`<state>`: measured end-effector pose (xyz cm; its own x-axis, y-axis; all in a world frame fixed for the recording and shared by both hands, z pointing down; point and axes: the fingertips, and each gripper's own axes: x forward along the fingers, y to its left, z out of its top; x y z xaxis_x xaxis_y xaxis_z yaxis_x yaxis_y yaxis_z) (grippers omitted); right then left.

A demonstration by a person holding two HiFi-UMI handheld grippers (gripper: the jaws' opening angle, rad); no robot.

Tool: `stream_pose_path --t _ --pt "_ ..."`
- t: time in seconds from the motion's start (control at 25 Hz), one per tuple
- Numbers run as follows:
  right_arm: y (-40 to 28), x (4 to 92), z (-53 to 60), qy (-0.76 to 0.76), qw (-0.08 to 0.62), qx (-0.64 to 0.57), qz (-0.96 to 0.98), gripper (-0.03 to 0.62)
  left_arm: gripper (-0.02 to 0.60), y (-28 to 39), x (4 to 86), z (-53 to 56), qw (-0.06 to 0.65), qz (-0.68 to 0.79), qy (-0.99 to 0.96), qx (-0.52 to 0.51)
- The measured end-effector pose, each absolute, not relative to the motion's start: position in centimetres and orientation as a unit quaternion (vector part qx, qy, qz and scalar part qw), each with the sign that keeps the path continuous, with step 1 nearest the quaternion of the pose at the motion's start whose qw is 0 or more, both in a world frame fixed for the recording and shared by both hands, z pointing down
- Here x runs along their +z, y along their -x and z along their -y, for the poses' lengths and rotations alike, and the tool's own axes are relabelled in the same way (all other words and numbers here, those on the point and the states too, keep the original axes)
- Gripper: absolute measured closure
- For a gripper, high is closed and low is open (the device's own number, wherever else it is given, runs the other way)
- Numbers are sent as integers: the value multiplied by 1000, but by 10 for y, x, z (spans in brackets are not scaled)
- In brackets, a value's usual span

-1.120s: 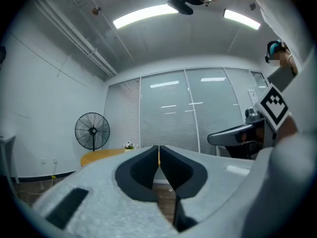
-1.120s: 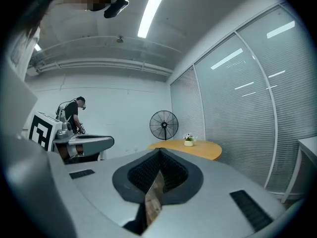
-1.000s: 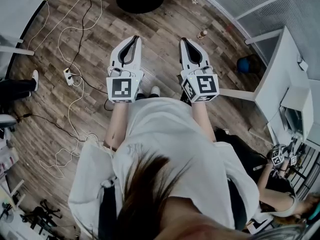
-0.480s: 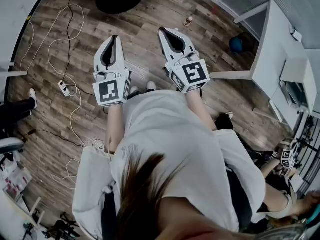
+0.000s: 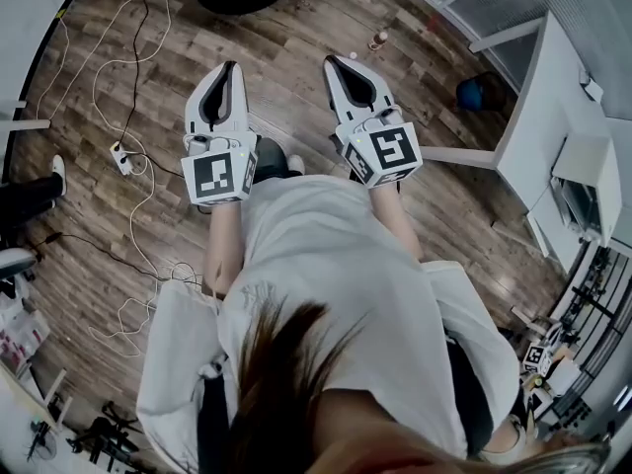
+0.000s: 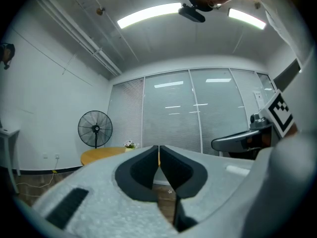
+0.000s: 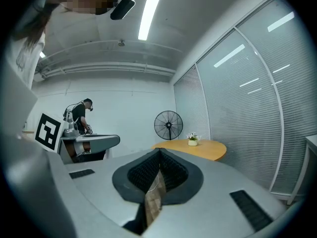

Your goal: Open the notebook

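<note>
No notebook shows in any view. In the head view I hold both grippers out level in front of the person's white shirt, side by side above the wooden floor. My left gripper (image 5: 229,67) is shut, its dark pads meeting at the tip (image 6: 158,148) with nothing between them. My right gripper (image 5: 333,62) is also shut and holds nothing (image 7: 159,151). Both point toward a round wooden table (image 7: 198,148) with a small flower pot (image 7: 192,140) on it.
A standing fan (image 6: 95,129) is beside the round table (image 6: 101,155), in front of glass walls with blinds. White cables (image 5: 128,67) and a power strip (image 5: 123,156) lie on the floor at left. A white desk (image 5: 553,117), a blue ball (image 5: 472,94) and a bottle (image 5: 378,40) are at right.
The head view has swung, so the round table and its black base slid toward the top left edge. Both grippers stay shut and side by side.
</note>
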<state>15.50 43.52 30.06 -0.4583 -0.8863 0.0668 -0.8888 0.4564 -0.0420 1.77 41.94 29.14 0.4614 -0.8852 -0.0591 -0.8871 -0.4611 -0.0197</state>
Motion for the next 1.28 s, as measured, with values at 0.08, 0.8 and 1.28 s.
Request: stream_pose_path --t 0.08,0.8,1.28 --pt "-150 305 -425 -517 32 35 855 591 557 -16 294 -410 18 -516 856 21" --pt "-92 288 -276 -556 16 52 829 592 565 34 291 -254 1 -450 893 7" --pt "-58 293 -241 -576 5 62 815 592 565 82 301 -212 -17 -448 894 11"
